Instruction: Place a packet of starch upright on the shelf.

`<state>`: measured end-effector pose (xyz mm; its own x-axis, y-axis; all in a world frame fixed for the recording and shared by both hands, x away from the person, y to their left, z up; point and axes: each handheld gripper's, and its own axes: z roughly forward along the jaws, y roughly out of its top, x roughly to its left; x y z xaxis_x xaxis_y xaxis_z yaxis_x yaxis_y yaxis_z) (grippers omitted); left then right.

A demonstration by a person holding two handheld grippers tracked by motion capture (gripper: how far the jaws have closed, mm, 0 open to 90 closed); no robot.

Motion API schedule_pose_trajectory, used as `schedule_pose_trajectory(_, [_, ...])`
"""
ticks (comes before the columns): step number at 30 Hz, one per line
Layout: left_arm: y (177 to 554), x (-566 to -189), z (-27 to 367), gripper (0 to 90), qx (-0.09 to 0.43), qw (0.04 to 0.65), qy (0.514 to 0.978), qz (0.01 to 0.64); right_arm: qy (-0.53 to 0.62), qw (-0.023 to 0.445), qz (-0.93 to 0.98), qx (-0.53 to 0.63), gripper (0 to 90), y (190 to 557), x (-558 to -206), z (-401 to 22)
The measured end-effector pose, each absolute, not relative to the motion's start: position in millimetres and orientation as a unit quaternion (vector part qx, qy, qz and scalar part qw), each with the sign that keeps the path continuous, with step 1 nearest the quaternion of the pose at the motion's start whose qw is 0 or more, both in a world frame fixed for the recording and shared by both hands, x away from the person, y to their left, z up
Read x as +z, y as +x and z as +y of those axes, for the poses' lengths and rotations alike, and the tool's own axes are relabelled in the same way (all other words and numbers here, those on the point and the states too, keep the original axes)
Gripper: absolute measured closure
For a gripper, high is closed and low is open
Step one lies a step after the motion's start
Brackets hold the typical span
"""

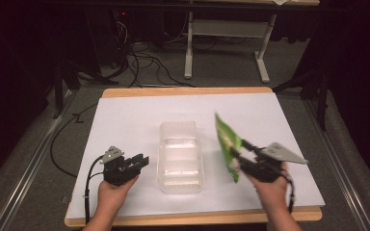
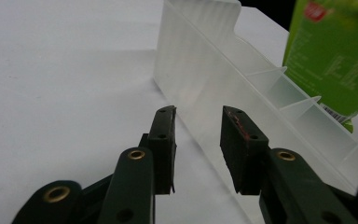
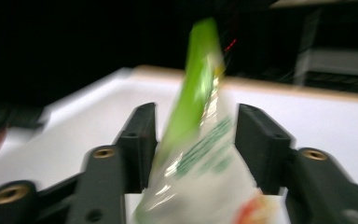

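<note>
Nearest the camera in the high view, two forearms enter from six o'clock, each hand gripping one black two-jaw gripper. The right gripper (image 1: 237,155), at about four o'clock on the desk, has one glossy green-and-white plastic snack pouch (image 1: 228,144) standing on edge between its fingers (image 3: 140,140). In the right gripper view the two flat black pads stand partly open on either side of the pouch; the blur hides whether either pad touches the film, and no pinch shows. The pouch is thin and crinkled, green at the top and pale with green print lower down, its upper corner leaning toward eleven o'clock.

The left gripper (image 1: 143,160), at about eight o'clock, has its fingers (image 2: 164,140) about half open with nothing between them. It points toward three o'clock at the long wall of one clear, frosted plastic rectangular container (image 1: 180,159), just beside it but apart.

The container lies at the desk's centre, ribbed inside with thin dividers and rounded at the corners, between the two grippers.

All rest on one white-topped desk with a pale wooden edge (image 1: 125,120). Beyond, at twelve o'clock, black cables (image 1: 144,62) trail over grey floor beneath one white-legged metal table frame (image 1: 188,48).
</note>
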<state>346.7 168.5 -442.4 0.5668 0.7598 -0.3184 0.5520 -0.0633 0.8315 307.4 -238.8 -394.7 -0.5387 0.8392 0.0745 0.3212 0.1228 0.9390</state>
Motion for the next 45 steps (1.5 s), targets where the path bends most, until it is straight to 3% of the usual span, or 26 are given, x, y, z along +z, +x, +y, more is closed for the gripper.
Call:
schedule_pose_trajectory(1, [346,-442,169,66.0,0.102,0.511,0.722,0.456,0.392,0.253,0.746,0.475,90.0,311,-403,-219])
schedule_pose_trajectory(2, [345,-441,170,66.0,0.104,0.514,0.72,0.454,0.368,0.261,0.774,0.445,90.0,316,-413,-194])
schedule_pose_trajectory(4, [344,-440,170,66.0,0.105,0.515,0.721,0.451,0.368,0.258,0.772,0.449,90.0,317,-415,-188])
schedule_pose_trajectory(9, [346,-441,170,66.1,0.103,0.513,0.723,0.451,0.394,0.234,0.753,0.472,90.0,320,-416,-200])
schedule_pose_trajectory(21, [344,-440,169,66.3,0.108,0.513,0.725,0.447,0.402,0.237,0.733,0.496,90.0,319,-411,-213])
schedule_pose_trajectory(45, [345,-441,168,66.1,0.11,0.509,0.728,0.446,0.49,0.308,0.602,0.55,90.0,305,-379,-314])
